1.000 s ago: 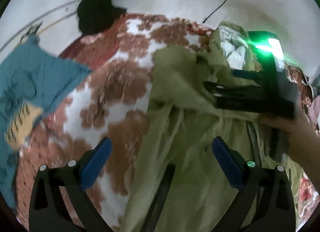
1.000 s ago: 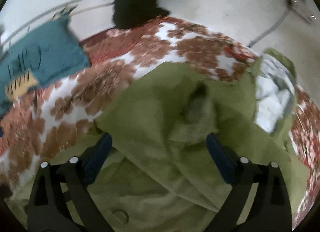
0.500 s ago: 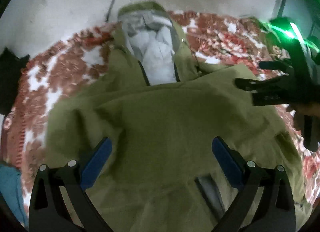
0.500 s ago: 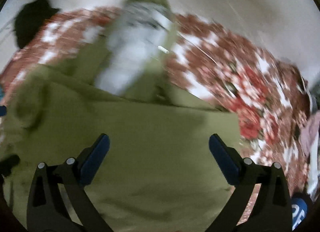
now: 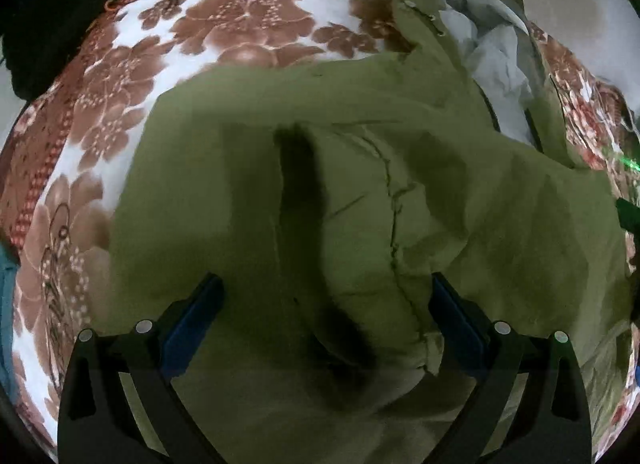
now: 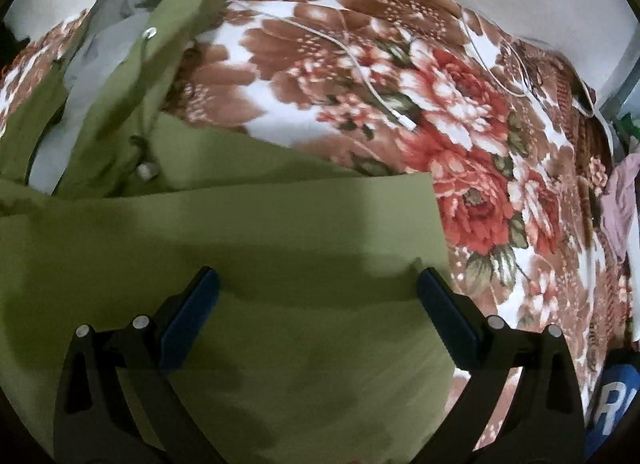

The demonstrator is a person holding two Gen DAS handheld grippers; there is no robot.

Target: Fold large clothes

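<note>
The left gripper [image 5: 324, 304] hangs wide open over the green jacket [image 5: 460, 223], nothing between its blue pads, and the right gripper [image 6: 316, 296] is spread just as wide above a flat green panel with nothing in it either. A second ago the jacket was bunched and lifted, with the right gripper showing in the left view closed on a handful of cloth; half a second ago the cloth was being laid down; now both grippers have let go and the jacket lies on the flowered bedspread [image 5: 248, 23], its grey-lined hood [image 5: 492, 47] toward the wall. In the right view the top layer ends in a straight, clean edge with a square corner, which suggests one fold has just been set down. In the left view the middle is less tidy: a raised ridge with a dark shadow along it and a puckered seam beside it. My reading is that the first fold is done and the jacket still needs smoothing and at least one more fold. A white cable [image 6: 360, 71] lies on the bedspread, apart from the jacket.
</note>
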